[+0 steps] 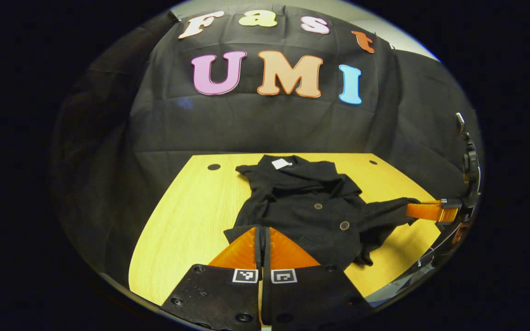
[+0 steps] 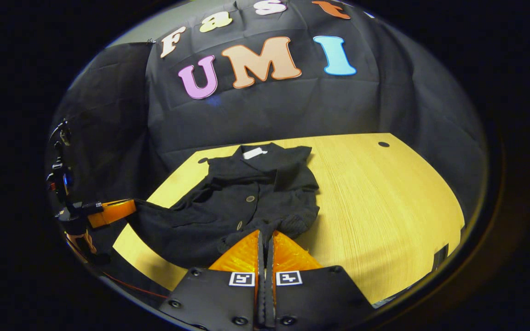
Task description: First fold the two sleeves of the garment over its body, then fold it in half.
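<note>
Yellow wooden bench (image 1: 187, 216) carries a black buttoned jacket (image 1: 306, 207), collar toward the booth wall. At the hem nearest the cameras, the left tongs (image 1: 262, 230) and the right tongs (image 2: 265, 234) each have their orange fingers closed; they seem to pinch the fabric edge, though the grip itself is hidden. One sleeve (image 1: 384, 211) stretches sideways from the jacket.
</note>
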Tool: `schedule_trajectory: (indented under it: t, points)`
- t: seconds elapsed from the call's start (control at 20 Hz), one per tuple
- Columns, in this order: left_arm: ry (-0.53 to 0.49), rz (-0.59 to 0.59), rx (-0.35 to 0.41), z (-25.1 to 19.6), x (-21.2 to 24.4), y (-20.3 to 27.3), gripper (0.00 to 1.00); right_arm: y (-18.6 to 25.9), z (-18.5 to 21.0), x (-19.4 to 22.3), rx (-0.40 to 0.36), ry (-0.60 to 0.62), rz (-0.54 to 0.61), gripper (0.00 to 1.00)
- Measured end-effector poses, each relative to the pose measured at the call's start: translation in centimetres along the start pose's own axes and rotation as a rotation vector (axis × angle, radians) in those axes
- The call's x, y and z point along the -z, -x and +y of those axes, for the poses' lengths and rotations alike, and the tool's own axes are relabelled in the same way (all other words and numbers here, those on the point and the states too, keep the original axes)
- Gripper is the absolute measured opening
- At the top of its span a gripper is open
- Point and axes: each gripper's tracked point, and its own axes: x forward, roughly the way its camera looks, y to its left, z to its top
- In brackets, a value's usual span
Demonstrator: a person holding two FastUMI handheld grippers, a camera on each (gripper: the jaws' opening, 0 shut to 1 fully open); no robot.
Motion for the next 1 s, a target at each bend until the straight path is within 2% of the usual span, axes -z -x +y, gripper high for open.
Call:
schedule_trajectory:
  t: [0.15, 0.4, 1.0]
  points:
    - [0.025, -0.033, -0.006, 0.2, -1.8, -1.1, 0.00, -0.5, -0.4, -2.3, 0.008, 0.011, -0.030, 0.02]
    - [-0.002, -0.063, -0.013, 0.7, -4.9, -3.3, 0.00, -2.0, -0.7, -6.1, 0.003, -0.004, -0.061, 0.02]
    - [0.024, -0.165, -0.024, 1.0, -13.4, -8.6, 0.00, -6.0, -1.1, -16.4, -0.010, 0.061, -0.145, 0.02]
